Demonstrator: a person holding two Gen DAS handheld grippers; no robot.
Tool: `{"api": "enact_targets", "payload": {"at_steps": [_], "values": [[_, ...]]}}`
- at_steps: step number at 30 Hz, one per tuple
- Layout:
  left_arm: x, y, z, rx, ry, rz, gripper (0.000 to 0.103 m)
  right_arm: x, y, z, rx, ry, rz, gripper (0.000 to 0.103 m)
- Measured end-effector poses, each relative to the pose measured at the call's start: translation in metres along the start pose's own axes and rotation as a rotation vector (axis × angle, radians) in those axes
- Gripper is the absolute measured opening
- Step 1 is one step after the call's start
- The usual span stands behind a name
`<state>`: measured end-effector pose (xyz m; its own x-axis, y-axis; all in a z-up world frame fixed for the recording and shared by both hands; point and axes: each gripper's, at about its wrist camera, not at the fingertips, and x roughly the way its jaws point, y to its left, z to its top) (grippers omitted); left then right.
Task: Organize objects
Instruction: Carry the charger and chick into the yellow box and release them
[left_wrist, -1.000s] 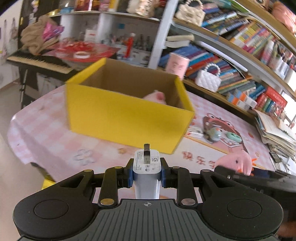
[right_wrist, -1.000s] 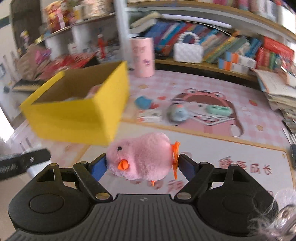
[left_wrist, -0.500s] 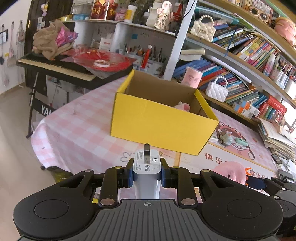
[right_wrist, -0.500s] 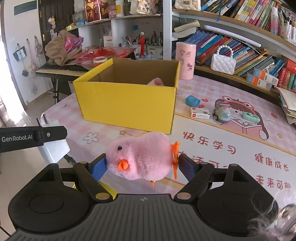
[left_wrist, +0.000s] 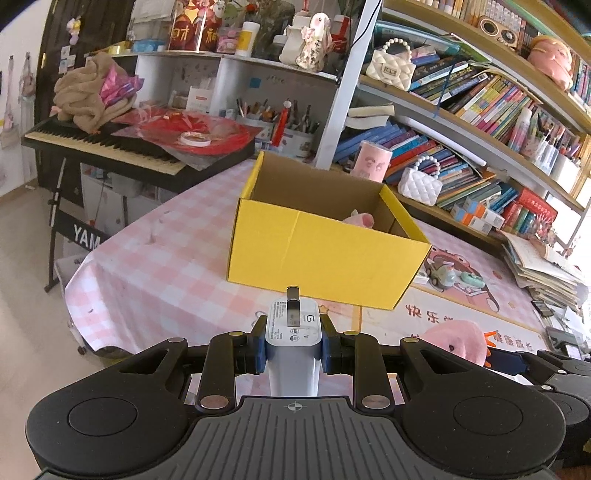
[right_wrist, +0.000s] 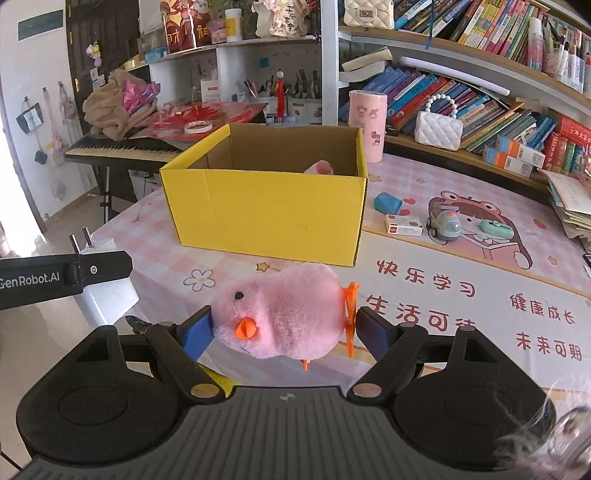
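My left gripper is shut on a white plug charger, prongs pointing forward, held short of the yellow cardboard box. My right gripper is shut on a pink plush chick with an orange beak, also short of the yellow box. The box is open on top and a pink plush shows inside near its far right wall. From the right wrist view the left gripper's finger and charger show at the left edge. The chick appears at lower right in the left wrist view.
On the pink checked tablecloth, right of the box, lie a blue pouch, a small white box, a toy car and a mint green item. A pink cup stands behind. Bookshelves at the back, a keyboard at left.
Both grippers have pulled back from the yellow box, which now looks smaller and farther away. Each still holds its object the same way.
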<state>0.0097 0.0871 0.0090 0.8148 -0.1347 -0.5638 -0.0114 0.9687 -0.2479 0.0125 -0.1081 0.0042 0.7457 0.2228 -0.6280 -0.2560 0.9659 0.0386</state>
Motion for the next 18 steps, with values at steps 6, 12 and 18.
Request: {"api": "enact_targets", "payload": {"at_steps": [6, 12, 18], "values": [[-0.005, 0.004, 0.008, 0.015, -0.029, -0.005, 0.025, -0.001, 0.007, 0.005, -0.003, -0.01, -0.012, 0.08], [-0.003, 0.005, 0.025, 0.017, -0.067, -0.008, 0.025, 0.001, 0.008, 0.017, -0.018, -0.033, -0.015, 0.08], [0.011, 0.001, 0.054, 0.009, -0.113, -0.012, 0.025, 0.007, -0.004, 0.043, 0.001, -0.092, -0.019, 0.08]]}}
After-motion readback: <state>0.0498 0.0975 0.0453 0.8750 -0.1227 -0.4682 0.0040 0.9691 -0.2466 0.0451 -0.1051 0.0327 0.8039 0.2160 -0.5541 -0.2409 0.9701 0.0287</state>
